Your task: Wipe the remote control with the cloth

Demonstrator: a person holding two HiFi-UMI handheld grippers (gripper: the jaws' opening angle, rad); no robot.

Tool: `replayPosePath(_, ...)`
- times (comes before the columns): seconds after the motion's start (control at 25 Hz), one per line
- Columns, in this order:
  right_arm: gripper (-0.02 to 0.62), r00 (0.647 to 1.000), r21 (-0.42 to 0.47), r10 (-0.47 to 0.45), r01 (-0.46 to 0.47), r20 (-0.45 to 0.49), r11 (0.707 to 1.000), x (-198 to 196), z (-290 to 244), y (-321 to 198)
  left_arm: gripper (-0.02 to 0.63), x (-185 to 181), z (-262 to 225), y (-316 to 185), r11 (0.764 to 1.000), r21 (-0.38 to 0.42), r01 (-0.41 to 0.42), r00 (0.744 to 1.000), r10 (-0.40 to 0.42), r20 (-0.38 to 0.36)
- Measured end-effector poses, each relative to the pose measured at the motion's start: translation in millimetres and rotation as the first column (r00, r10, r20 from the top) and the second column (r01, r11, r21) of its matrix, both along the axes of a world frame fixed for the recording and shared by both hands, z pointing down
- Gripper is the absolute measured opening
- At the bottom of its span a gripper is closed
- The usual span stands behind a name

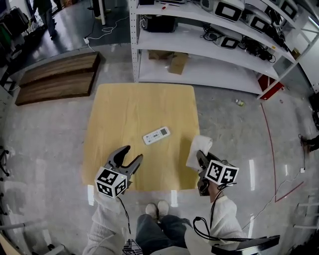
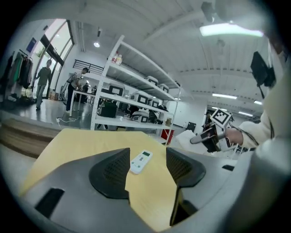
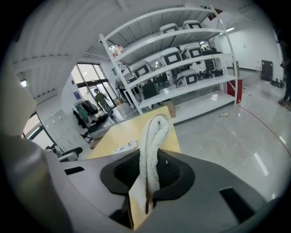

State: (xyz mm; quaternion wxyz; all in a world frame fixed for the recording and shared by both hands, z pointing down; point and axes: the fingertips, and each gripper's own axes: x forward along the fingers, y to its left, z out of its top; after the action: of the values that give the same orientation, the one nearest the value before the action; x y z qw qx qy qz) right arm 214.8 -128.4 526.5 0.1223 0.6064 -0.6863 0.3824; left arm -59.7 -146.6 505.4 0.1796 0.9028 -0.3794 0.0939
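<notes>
One remote control on table — shelving beyond.

Remote control button labels: too small, illegible.

A pale wooden table is standing on a glossy grey floor. Behind it, a white metal rack is holding monitors. 2 dark wooden platforms are lying at its left; a ceiling strip light is glowing.
</notes>
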Motion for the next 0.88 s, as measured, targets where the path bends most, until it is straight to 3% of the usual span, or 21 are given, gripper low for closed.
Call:
replayPosePath(0.2, 0.089, 0.999, 0.144, -0.034, 0.037, -0.025, 0.989, -37.5, -20.8, 32.4, 0.234, 8.5, -45.5, 41.8, 0.991, 0.089, 0.098, 0.995, -0.095, -0.036)
replayPosePath(0.44, 0.089, 0.998, 0.24, -0.059, 0.063, -0.025, 0.969, -79.4, -41.7, 88.6, 0.122, 22.7, -45.6, 100.9, 0.981, -0.039, 0.192, 0.978, -0.194, -0.078)
replayPosePath(0.64, 0.089, 0.994, 0.29, -0.084, 0.099, -0.063, 0.952, -107.3, -56.7, 135.4, 0.013, 22.8, -49.1, 142.4, 0.968, -0.054, 0.247, 0.968, -0.249, -0.037)
replayPosePath(0.88, 0.089, 0.982, 0.346, -0.08, 0.136, -0.172, 0.928, -109.6, -74.2, 181.9, 0.003, 18.6, -55.9, 181.6, 0.94, -0.044, 0.339, 0.941, -0.339, 0.015)
